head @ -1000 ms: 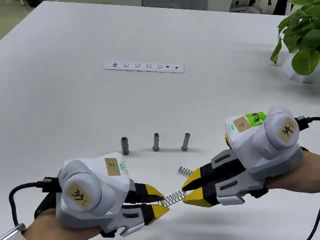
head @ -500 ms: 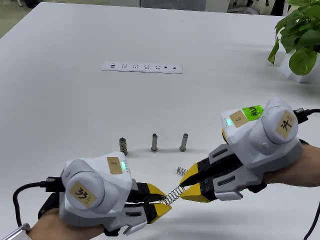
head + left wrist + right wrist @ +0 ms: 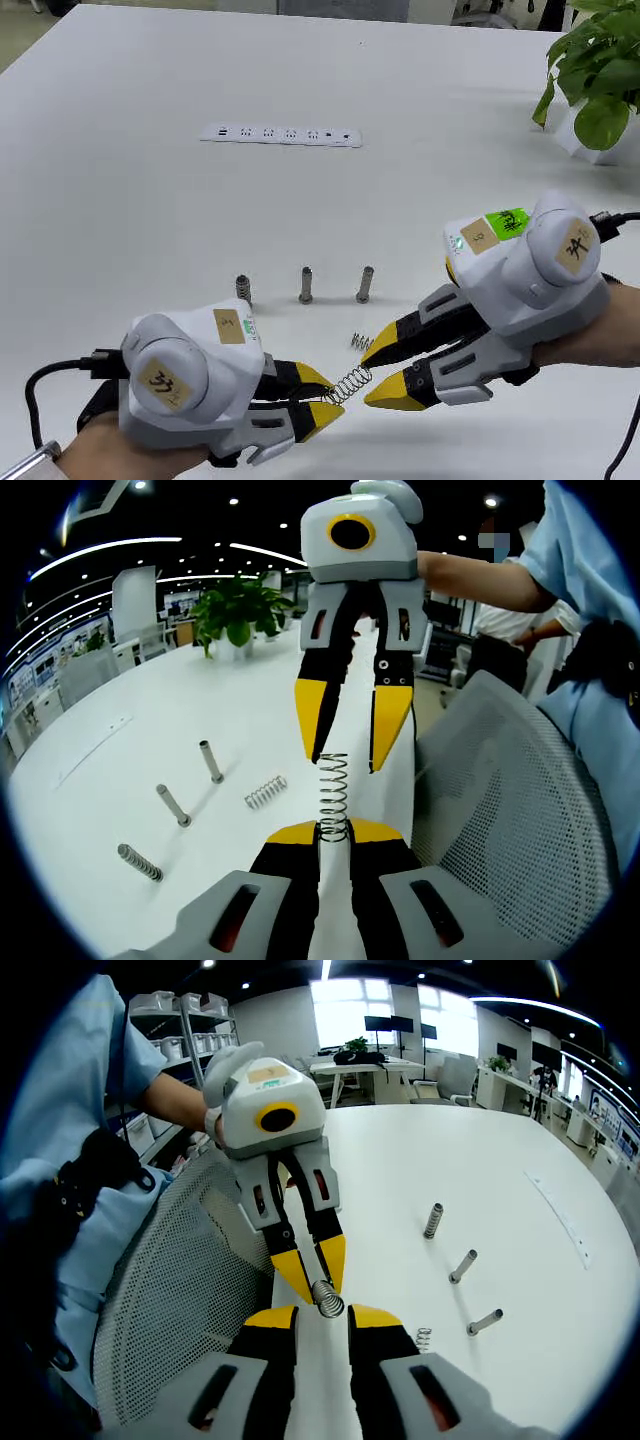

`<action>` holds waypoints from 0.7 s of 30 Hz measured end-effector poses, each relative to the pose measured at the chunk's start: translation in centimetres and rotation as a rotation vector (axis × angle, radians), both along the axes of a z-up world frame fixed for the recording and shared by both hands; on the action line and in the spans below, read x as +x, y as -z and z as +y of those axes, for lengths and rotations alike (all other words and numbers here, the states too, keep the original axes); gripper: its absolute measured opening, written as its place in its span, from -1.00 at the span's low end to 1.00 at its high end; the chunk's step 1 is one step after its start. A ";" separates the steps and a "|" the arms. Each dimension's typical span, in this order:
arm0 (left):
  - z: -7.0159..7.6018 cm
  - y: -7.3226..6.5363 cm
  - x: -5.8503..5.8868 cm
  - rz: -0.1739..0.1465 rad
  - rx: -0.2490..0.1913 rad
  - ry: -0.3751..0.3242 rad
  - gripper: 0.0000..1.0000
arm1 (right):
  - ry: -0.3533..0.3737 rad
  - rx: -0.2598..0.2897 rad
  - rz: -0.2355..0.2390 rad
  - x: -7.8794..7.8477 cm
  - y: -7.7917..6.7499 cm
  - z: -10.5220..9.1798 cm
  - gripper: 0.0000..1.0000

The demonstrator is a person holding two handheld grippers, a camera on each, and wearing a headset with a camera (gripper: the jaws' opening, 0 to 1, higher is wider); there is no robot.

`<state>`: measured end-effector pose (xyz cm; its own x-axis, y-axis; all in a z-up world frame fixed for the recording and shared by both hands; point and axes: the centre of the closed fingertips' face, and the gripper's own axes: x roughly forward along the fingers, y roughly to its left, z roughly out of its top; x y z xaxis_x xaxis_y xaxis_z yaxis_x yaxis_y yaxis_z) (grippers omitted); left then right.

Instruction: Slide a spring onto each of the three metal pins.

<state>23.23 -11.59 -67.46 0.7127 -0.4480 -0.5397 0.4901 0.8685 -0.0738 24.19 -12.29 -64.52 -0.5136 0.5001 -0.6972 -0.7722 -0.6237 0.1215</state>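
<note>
Handover is the step in hand: my left gripper (image 3: 330,395) is clamped tight on one end of a spring (image 3: 333,795), which sticks out from its tips above the table (image 3: 150,200) towards my right gripper (image 3: 380,378). The right jaws stand apart, one on each side of the spring's free end, and as far as I can see neither is pressing on it yet. Of the three pins standing in a row further out on the table, the left pin (image 3: 242,290) already wears a spring, while the middle pin (image 3: 306,285) and the right pin (image 3: 365,284) are bare. A second spring (image 3: 360,341) lies loose on the table between the right pin and my grippers. So I judge the task about a third done, with the held spring meant for one of the bare pins. Next, I think, the right jaws need to close gently on the free end without squashing the coils, and only then should the left let go. After that the spring has to be turned upright and lined up with a pin top, since a small tilt would make it catch
</note>
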 end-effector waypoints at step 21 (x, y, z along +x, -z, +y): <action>-1.7 -1.2 0.7 -0.036 0.004 0.044 -0.81 | -0.114 -0.078 -0.015 -1.0 0.7 0.4 -0.67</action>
<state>23.95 -13.30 -66.29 0.7116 -0.4768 -0.5160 0.5299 0.8465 -0.0515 23.20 -11.88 -65.26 -0.5532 0.3832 -0.7397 -0.6991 -0.6965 0.1620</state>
